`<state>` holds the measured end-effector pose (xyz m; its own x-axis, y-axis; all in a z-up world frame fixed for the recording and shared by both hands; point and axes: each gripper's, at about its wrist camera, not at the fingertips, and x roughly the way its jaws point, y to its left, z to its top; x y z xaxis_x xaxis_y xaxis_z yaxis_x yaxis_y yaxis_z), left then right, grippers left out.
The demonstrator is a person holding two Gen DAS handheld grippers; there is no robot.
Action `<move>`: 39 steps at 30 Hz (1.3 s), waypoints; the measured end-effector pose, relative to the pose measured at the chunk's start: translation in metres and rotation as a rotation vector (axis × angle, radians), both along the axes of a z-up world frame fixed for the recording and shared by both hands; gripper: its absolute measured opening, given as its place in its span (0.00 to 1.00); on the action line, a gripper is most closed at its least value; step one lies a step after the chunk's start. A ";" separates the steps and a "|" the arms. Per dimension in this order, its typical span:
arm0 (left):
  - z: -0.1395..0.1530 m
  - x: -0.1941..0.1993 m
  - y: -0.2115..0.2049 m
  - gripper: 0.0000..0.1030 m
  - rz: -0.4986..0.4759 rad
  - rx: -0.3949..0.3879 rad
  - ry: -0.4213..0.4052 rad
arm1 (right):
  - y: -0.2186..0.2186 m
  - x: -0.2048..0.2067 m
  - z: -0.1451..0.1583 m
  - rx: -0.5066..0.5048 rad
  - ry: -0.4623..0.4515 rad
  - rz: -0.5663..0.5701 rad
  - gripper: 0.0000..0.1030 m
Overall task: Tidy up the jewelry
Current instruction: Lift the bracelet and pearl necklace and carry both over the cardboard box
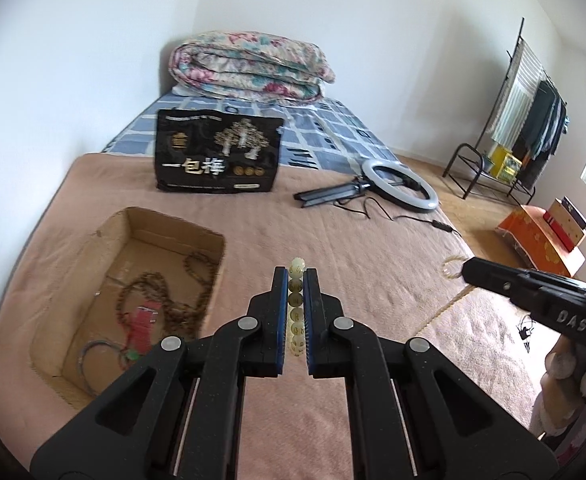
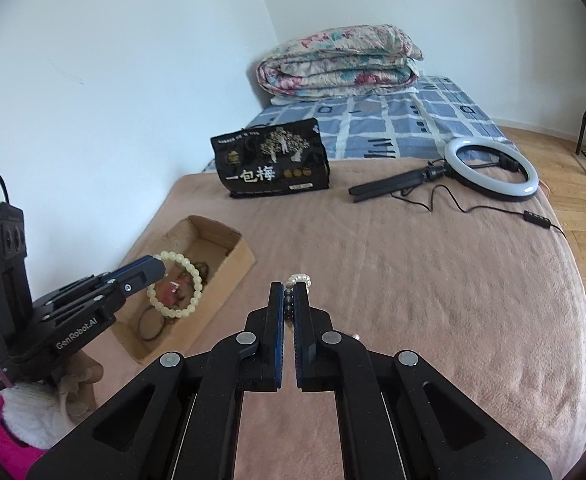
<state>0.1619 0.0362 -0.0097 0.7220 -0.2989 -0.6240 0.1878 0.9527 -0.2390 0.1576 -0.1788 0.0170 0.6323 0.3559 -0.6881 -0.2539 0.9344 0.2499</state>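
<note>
Two bracelets are held above the pink-blanketed bed (image 2: pixel 413 280): the left gripper (image 1: pixel 296 276) is clenched on a pale yellow-green bead bracelet (image 2: pixel 175 286) over the cardboard box (image 1: pixel 173 232) at the near left, and the right gripper (image 2: pixel 289 290) grasps a small white pearl bracelet (image 2: pixel 300 280) to its right.

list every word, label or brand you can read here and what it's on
"一包梅": black bag on the bed.
"GenRobot.AI": side of the left gripper.
"DAS": side of the right gripper.
Smaller print and round emblems on the bag: too small to read.
Marks on the pale bead bracelet: unreadable.
</note>
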 end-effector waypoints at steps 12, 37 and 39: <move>0.002 -0.006 0.071 0.05 0.109 0.001 0.014 | 0.054 -0.003 0.022 0.044 -0.040 0.082 0.03; -0.048 -0.007 0.167 0.05 0.236 -0.022 0.165 | 0.169 -0.011 0.023 0.100 -0.044 0.257 0.03; -0.051 -0.005 0.164 0.05 0.230 -0.014 0.174 | 0.178 -0.008 0.014 0.088 -0.029 0.273 0.03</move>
<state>0.1569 0.2000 -0.0604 0.6542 -0.1487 -0.7416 -0.0780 0.9620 -0.2617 0.1492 -0.0008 0.0310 0.5239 0.5731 -0.6301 -0.5017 0.8055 0.3155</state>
